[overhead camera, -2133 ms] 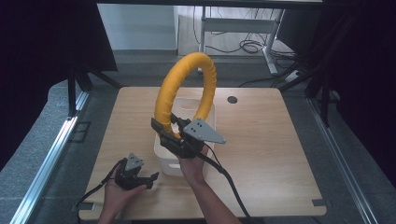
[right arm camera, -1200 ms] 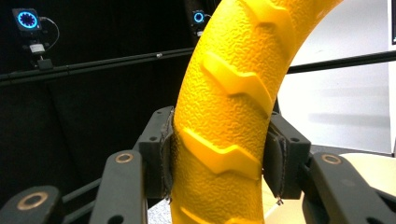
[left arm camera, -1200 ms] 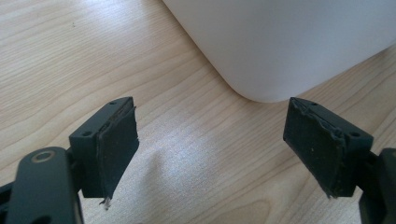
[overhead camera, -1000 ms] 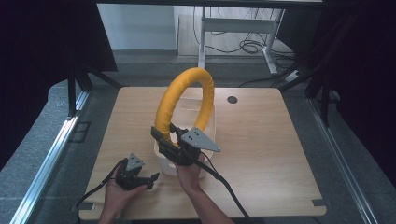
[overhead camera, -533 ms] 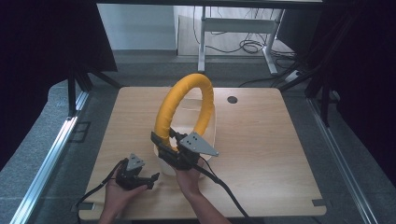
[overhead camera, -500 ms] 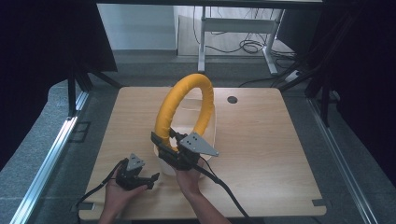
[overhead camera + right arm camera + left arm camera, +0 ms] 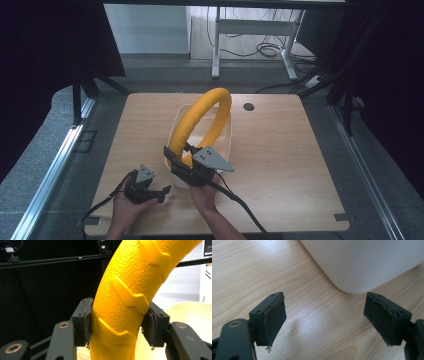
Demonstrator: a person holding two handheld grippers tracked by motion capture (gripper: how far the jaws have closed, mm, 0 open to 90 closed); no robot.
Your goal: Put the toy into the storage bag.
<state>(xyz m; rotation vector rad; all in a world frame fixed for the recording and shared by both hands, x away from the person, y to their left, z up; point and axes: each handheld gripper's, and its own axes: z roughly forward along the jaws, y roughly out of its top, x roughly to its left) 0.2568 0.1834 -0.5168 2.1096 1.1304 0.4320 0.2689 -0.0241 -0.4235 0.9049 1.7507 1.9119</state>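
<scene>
The left hand-held gripper [image 7: 161, 192] rests on the counter [image 7: 300, 165], jaws wide open and empty. Farther in, the right hand-held gripper [image 7: 117, 325] has just been opening, its pads flanking the yellow ring [image 7: 127, 290]. The ring stands upright in the white bin [image 7: 227, 142].

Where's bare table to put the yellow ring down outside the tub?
Widest free patch: right of the white tub, up to the grommet hole and the table edge. Left of the tub is bare too. Crowded: near edge, with left tool, right tool and yellow ring.
</scene>
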